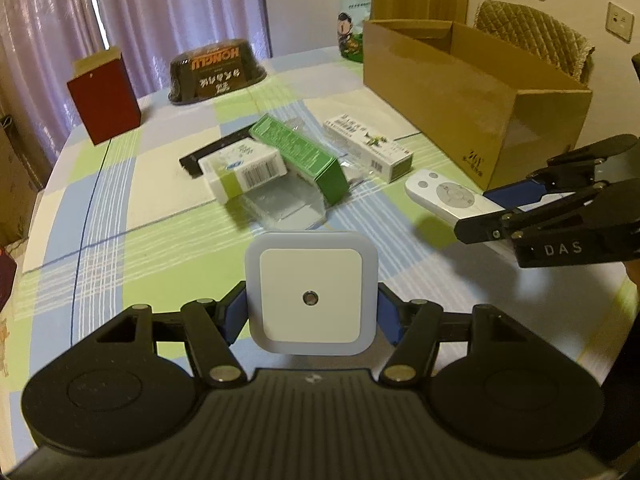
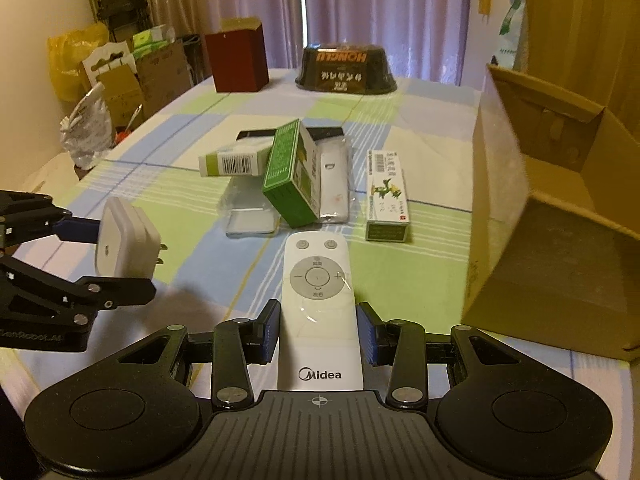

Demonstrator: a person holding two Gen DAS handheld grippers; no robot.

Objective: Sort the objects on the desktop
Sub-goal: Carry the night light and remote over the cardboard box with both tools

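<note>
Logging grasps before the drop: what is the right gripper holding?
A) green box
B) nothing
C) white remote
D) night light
C: the right gripper has its pads closed on the white remote; the night light is in the left gripper.

The left gripper (image 1: pixel 312 312) clamps a square white plastic night light (image 1: pixel 311 292) above the checked-cloth worktop (image 1: pixel 120 216). To the right, the right gripper (image 1: pixel 486 210) grips a white oval-ended remote control (image 1: pixel 444 196), near an open brown cardboard box (image 1: pixel 472 100).
</note>
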